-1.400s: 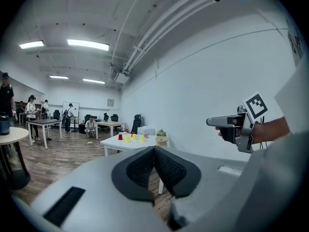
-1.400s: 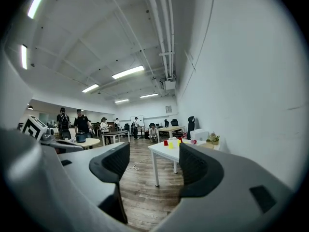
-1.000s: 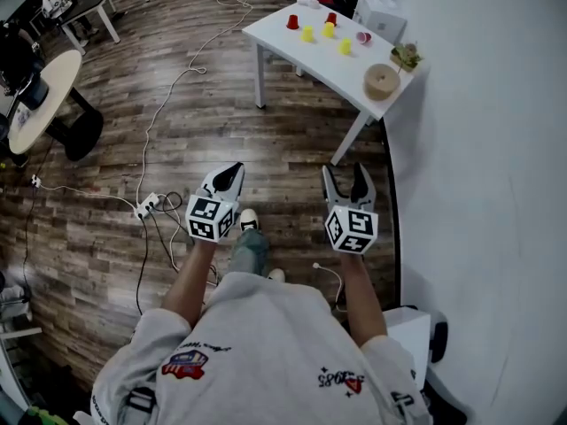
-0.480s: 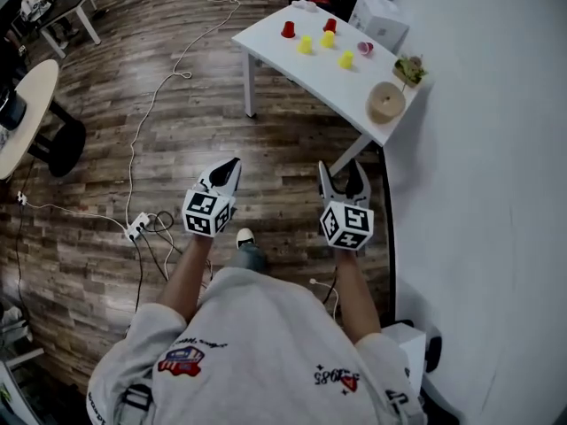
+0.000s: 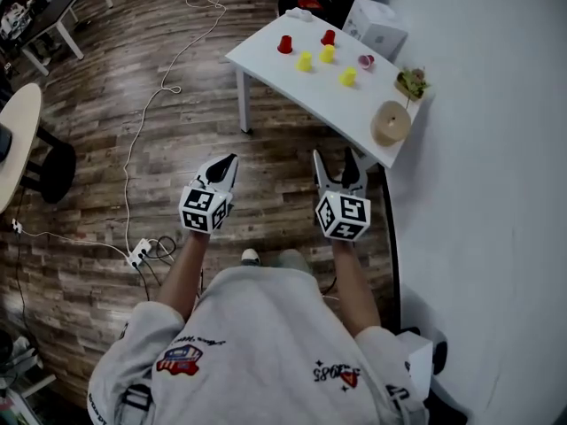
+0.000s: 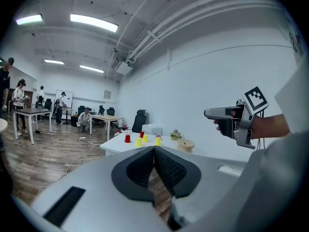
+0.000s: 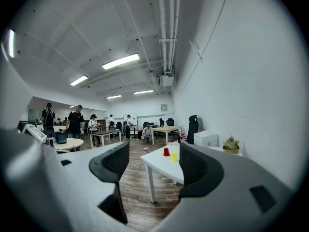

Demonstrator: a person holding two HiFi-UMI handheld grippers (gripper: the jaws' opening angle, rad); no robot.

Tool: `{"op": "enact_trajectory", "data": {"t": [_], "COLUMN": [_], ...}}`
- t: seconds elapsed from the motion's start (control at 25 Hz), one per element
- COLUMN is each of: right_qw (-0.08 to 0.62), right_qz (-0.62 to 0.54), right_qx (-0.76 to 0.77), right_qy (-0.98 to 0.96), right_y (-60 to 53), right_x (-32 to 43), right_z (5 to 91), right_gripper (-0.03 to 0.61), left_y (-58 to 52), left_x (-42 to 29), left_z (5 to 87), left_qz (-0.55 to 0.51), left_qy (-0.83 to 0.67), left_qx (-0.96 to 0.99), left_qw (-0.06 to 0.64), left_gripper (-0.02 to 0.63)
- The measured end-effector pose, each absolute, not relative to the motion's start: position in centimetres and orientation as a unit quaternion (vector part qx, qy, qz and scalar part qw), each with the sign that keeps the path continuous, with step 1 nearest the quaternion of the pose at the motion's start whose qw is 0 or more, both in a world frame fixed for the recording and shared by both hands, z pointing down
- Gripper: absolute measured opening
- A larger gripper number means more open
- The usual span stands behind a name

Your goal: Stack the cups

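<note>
Small cups stand on a white table (image 5: 266, 58) ahead of me: two red cups (image 5: 284, 44) (image 5: 328, 37), three yellow cups (image 5: 305, 61) (image 5: 327, 54) (image 5: 347, 77) and a pink cup (image 5: 365, 61) on its side. Both grippers hang in the air over the floor, well short of the table. My left gripper (image 5: 227, 166) is shut with nothing in it. My right gripper (image 5: 335, 165) is open and empty. In the left gripper view the cups (image 6: 138, 141) show far beyond the closed jaws. The right gripper view frames a red cup (image 7: 166, 152) and a yellow cup (image 7: 175, 156) between its fingers.
A round wooden object (image 5: 390, 122) and a small plant (image 5: 412, 82) sit at the table's near right end, by the white wall. A white box (image 5: 375, 27) stands behind the table. Cables and a power strip (image 5: 142, 253) lie on the wood floor at left.
The table with the cups has come nearer and lower in the head view as the person walks toward it. Both grippers keep their states and stay level.
</note>
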State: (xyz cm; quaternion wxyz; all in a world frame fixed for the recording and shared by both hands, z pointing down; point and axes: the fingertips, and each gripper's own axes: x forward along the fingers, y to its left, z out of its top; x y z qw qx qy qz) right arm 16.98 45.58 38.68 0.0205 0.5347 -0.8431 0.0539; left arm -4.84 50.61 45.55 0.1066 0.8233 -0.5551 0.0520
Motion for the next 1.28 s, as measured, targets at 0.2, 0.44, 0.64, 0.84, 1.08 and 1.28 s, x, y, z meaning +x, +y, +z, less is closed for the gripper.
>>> {"op": "enact_trajectory", "data": {"t": [0.2,0.44,0.64,0.84,1.08,1.28], "right_qw": [0.027,0.026,0.021,0.01,-0.003,0.009], "right_qz": [0.058,0.063,0.065,0.065,0.069,0.082], "right_qx": [0.542,0.548,0.539,0.532,0.545,0.544], "right_qy": [-0.838,-0.834,-0.839,-0.844,-0.835,-0.835], "right_y": [41.5,35.2,27.0,16.4,3.5,-4.0], "right_x": [15.5,14.7,13.6,12.7,14.4,15.0], "right_z": [39.6,40.9,41.3,40.4,39.6,40.3], "right_gripper": [0.314,0.313,0.313,0.313,0.311,0.311], "left_y": [46.2,40.6,33.2,23.2,10.6,2.7], "left_x": [-7.3,-8.5,-10.1,-11.3,-10.1,-9.0], "left_z": [46.2,48.0,47.5,46.4,45.4,44.9], "left_qz": [0.05,0.058,0.061,0.057,0.063,0.065], "left_qy": [-0.555,-0.554,-0.566,-0.578,-0.57,-0.564], "left_qx": [0.822,0.821,0.814,0.806,0.813,0.817], "left_qw": [0.116,0.125,0.116,0.11,0.101,0.101], "left_gripper": [0.006,0.006,0.006,0.006,0.006,0.006]}}
